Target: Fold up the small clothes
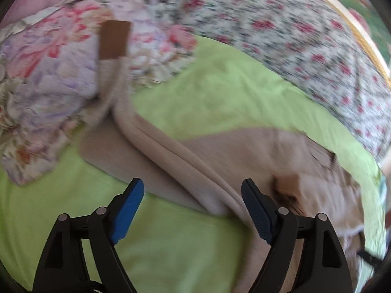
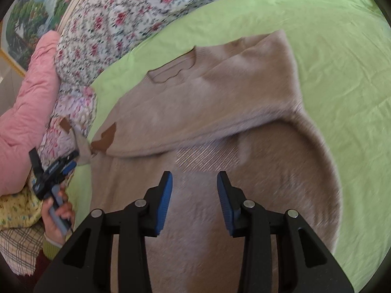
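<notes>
Green bedsheet (image 2: 342, 73) forms the work surface, with its widest bare stretch to the right of the garment in the right wrist view. At far left there, a pink quilt (image 2: 29, 102) and a floral quilt (image 2: 110, 24) bound the sheet; a framed landscape picture (image 2: 27, 26) hangs behind them. A hand (image 2: 57, 217) at lower left holds the left gripper (image 2: 52, 171) just off the garment's left edge. Centre: beige sweater (image 2: 220, 92) lies flat on the sheet, folded across its width, collar (image 2: 173, 69) toward the floral quilt, long axis running from the camera toward the upper left. 1 sleeve with a brown cuff (image 1: 113, 40) trails onto a pastel floral cover (image 1: 48, 73). Left gripper (image 1: 193, 195): jaws wide apart, nothing between the pads. Right gripper (image 2: 194, 190): jaws partly apart above the sweater, gripping nothing.
</notes>
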`<state>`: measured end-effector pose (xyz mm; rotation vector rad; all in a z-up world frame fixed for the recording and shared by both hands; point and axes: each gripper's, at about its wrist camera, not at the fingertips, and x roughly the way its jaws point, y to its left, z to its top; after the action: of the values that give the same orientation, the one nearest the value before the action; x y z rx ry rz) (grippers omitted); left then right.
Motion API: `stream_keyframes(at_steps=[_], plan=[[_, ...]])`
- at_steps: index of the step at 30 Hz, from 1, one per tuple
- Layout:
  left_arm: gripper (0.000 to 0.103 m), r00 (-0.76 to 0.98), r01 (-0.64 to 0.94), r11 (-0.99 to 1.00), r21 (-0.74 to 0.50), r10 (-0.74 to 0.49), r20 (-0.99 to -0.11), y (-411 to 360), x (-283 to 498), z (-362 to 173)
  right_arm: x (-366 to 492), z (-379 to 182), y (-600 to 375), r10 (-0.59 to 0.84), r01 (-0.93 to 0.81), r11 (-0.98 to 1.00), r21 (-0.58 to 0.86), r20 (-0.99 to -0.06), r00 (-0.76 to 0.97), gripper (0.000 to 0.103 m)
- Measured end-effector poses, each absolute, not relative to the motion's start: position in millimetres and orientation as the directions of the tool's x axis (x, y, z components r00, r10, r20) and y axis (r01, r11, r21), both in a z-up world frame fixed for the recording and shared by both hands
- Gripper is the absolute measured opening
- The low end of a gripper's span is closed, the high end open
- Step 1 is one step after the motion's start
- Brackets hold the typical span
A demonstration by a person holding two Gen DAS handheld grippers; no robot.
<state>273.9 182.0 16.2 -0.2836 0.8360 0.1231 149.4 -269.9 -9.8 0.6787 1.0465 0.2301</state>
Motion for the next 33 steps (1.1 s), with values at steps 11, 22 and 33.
stream_keyframes(at_steps=[11, 22, 33], plan=[[0.083, 0.62, -0.417, 0.908, -0.038, 0.254, -0.742, 238, 341, 28, 142, -12, -246, 0.528, 0.117, 0.762, 0.637, -0.716, 0.457, 0.044], [0.067, 0.541, -0.477, 0.878, -0.027, 0.269, -0.797, 281, 401, -1, 142, -15, -243, 0.538, 0.12, 0.759, 0.64, -0.721, 0.437, 0.044], [0.008, 0.753, -0.088, 0.99, -0.113, -0.008, -0.658, 181, 353, 63, 132, -17, -249, 0.538, 0.145, 0.744, 0.652, -0.714, 0.448, 0.044]])
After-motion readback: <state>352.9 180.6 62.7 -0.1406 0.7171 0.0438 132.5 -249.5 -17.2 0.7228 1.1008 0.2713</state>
